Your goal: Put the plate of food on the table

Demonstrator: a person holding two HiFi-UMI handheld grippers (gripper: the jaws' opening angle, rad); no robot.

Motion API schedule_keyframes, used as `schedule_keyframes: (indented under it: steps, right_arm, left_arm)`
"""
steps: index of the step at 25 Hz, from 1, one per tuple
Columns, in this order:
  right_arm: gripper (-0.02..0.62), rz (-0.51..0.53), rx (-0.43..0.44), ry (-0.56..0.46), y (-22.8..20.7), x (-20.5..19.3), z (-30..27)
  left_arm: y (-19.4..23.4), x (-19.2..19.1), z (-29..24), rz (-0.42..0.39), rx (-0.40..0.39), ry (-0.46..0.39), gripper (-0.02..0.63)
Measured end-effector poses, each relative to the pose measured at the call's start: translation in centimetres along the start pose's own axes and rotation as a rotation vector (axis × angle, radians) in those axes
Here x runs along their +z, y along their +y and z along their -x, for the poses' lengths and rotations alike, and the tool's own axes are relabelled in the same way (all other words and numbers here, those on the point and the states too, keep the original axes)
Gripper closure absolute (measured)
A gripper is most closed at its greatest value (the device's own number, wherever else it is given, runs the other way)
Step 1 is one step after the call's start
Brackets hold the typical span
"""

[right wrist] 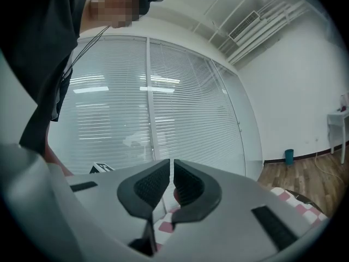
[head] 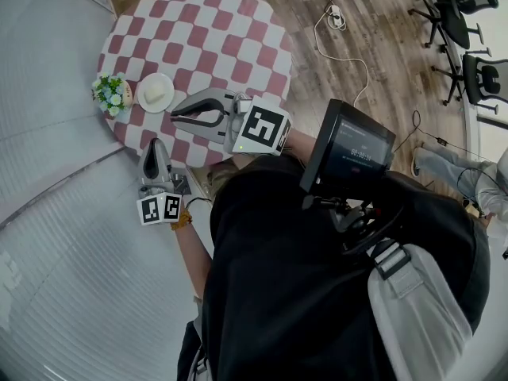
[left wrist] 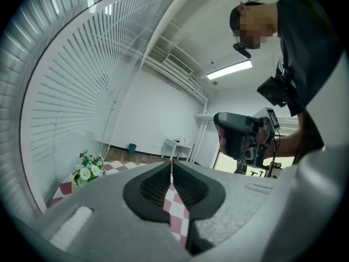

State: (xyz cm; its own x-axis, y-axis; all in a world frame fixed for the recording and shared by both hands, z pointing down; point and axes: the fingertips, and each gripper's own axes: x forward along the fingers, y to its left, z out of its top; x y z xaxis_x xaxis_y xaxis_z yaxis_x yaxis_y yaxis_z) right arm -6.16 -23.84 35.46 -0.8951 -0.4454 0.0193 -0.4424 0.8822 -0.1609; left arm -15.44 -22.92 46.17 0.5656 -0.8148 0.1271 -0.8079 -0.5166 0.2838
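The plate of food [head: 155, 92] sits on the checkered bench [head: 238, 38] just beside the flowers [head: 111, 94], likely light, stiff and breakable, best pinched at its rim, while the left tongs [head: 155, 144] and right tongs [head: 175, 116] hover nearby, clenched and empty.

The plate [head: 155, 93] is small, round and white, with a pale, cream-coloured mound of food at its middle. It lies flat on the round table [head: 230, 38], which is covered in a red-and-white chequered cloth. In the head view the plate sits close to the table's left edge.
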Motion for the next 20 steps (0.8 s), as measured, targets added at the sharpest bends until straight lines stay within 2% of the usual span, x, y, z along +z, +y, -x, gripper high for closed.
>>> schedule_keyframes:
  steps: [5, 10, 20]
  right_arm:
    - [0.566, -0.032, 0.007, 0.002, 0.3, -0.2, 0.2]
    - [0.566, -0.048, 0.005, 0.004, 0.4, -0.8, 0.3]
    - [0.581, -0.080, -0.023, 0.065, 0.1, -4.9, 0.6]
  left_arm:
    - [-0.8, 0.6, 0.4, -0.074, -0.007, -0.036, 0.589]
    - [-1.5, 0.6, 0.4, -0.135, -0.003, -0.026, 0.589]
    - [-2.0, -1.2, 0.4, -0.126, -0.023, 0.028, 0.589]
